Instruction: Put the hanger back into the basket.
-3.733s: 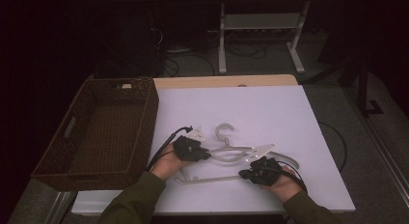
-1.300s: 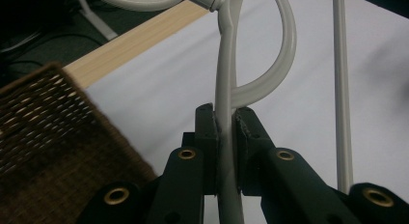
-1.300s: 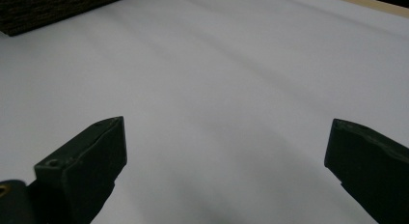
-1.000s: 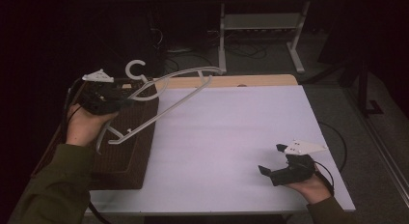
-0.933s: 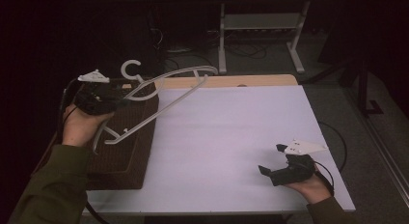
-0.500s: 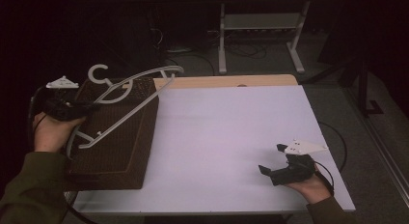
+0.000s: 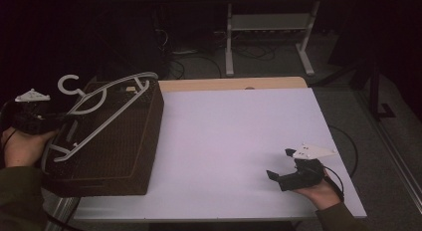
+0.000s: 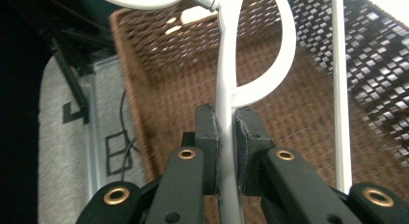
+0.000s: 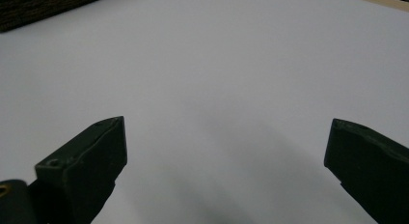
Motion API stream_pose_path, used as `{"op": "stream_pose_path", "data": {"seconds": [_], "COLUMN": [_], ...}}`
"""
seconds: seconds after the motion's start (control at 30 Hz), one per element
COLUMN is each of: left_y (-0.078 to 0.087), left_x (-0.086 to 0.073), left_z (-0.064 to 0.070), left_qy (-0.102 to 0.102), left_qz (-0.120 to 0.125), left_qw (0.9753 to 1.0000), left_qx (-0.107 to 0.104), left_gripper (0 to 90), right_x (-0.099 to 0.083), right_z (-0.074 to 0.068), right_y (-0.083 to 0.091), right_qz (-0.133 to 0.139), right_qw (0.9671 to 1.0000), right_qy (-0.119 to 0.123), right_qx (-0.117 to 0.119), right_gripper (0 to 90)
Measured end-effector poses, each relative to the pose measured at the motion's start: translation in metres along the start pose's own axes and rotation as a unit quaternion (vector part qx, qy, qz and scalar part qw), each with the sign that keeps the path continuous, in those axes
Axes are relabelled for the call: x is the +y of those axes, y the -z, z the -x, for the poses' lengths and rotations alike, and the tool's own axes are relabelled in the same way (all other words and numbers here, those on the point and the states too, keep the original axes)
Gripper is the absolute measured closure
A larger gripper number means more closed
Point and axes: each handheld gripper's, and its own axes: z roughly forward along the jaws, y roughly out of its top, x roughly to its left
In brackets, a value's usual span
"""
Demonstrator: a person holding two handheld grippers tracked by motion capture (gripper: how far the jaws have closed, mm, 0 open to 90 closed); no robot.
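Status: the carry looks mostly done, the release is left. The left gripper (image 7: pixel 37 122) holds the white hanger (image 7: pixel 107 109) above the brown wicker basket (image 7: pixel 127 156), which sits at the left end of the bench (image 7: pixel 239 141). The hanger is tilted, hook (image 7: pixel 69 84) up and to the far left, with the bar end angled down toward the basket's inside. Can't tell whether any part touches the weave yet. My read: lower it in, open the fingers, pull the hand out.

Right gripper (image 7: pixel 293 173) rests low at the near right corner of the bench, well apart from the basket, and holds nothing.

View differences:
- High view gives the layout: hanger spans the basket's open top, hook sticks out past the far left rim, the person's left hand (image 7: pixel 20 146) is outside the basket's left side.
- Left gripper view gives the grip itself: fingers (image 8: pixel 210 137) pinched on a thin white arm of the hanger (image 8: pixel 226 79), just below where a curved strut joins it. Basket floor (image 8: pixel 299 137) lies behind it, and a second straight white rod runs past on the right. The high view can't resolve that contact.
- Right gripper view confirms the fingers (image 9: pixel 87 161) are spread wide, with bare white bench (image 9: pixel 217 64) between them. Basket edge is a dark strip at top left.

Risk, as I judge it: the hook could catch the rim on the way down.
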Motion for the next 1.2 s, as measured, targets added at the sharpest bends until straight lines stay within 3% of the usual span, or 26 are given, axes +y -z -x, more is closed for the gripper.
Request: {"op": "stream_pose_path", "data": {"seconds": [0.27,0.73,0.83,1.03,1.2], "left_y": [-0.008,-0.025,-0.028,-0.026,-0.021], "left_x": [-0.014,-0.016,-0.018,-0.018,-0.014], "left_z": [-0.006,-0.003,-0.002,-0.003,0.001], "left_qy": [0.005,-0.01,-0.011,0.001,0.015], "left_qz": [-0.018,-0.048,-0.048,-0.024,0.007], "left_qw": [0.9998,0.9988,0.9988,0.9996,0.9992], "left_qx": [0.001,0.0,-0.009,-0.017,-0.037], "left_gripper": [82.1,81.6,80.6,60.2,47.3], "right_x": [0.0,0.0,-0.001,-0.001,0.0], "right_z": [0.0,0.001,0.001,0.001,0.001], "right_y": [-0.001,0.001,0.001,0.001,0.001], "right_qz": [0.0,0.0,0.001,0.001,0.003], "right_qw": [1.0,1.0,1.0,1.0,1.0], "right_qy": [0.0,0.001,0.001,0.001,0.002], "right_qx": [-0.001,-0.002,-0.003,-0.003,-0.003], "right_gripper": [1.0,1.2,1.2,1.2,1.1]}}
